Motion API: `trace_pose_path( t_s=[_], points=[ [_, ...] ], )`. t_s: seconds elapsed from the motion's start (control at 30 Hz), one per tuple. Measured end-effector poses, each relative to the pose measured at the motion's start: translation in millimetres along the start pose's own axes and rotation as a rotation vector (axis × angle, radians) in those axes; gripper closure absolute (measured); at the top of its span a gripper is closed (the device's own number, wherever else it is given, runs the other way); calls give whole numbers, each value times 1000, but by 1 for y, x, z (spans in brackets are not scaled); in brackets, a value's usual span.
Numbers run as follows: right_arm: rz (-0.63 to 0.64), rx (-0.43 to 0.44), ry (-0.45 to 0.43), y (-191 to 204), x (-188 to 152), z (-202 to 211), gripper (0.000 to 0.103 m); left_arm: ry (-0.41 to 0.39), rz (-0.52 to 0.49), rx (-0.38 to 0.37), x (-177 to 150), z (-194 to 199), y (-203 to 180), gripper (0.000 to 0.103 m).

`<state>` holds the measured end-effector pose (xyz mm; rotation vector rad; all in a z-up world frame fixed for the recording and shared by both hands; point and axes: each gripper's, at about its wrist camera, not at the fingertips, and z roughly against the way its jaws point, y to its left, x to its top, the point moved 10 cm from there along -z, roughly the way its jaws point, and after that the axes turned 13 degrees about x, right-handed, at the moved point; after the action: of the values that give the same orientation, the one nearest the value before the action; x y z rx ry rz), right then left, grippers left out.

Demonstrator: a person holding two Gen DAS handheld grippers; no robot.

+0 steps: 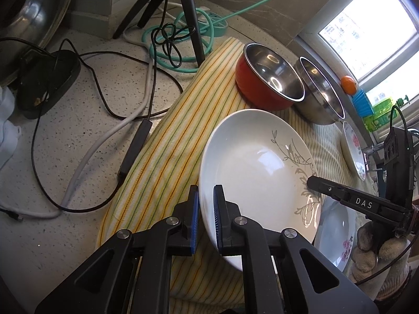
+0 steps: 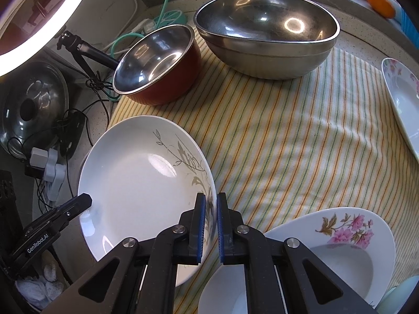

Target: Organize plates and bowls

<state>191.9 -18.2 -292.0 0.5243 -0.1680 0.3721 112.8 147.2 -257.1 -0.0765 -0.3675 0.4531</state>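
Here, on the far left of the counter, a pot lid point(image 2: 34, 104), a black block point(image 1: 47, 83) and tangled cables point(image 1: 146, 83) are seen beside the striped cloth point(image 2: 301, 144). A tripod point(image 1: 188, 18) stands at the far edge of the cloth, with a green hose point(image 1: 180, 41) coiled around its legs. At the near left of the cloth, the leaf-patterned white plate point(image 2: 141, 183) is gripped at opposite rims: its left rim is clamped between the narrow pads of the left gripper point(image 1: 207, 217), and its right rim is pinched by the right gripper point(image 2: 210, 225), whose jaws are closed narrowly on it. Far behind it, a red bowl point(image 2: 162, 65) is tilted beside a larger steel bowl point(image 2: 267, 39), the two nearly touching. Just right of the held plate, a pink-flowered plate point(image 2: 340, 248) lies near, partly hidden by the right gripper. Another flowered plate point(image 2: 403, 104) sits at the right edge, and an orange point(image 2: 379, 2) rests on the far sill.
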Motion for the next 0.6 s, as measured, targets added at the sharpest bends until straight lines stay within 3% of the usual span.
trace_pose_path(
  t_s=[0.6],
  points=[
    [-31, 7, -88, -9, -8, 53, 96, -40, -44, -46, 3, 24, -27, 94]
  ],
)
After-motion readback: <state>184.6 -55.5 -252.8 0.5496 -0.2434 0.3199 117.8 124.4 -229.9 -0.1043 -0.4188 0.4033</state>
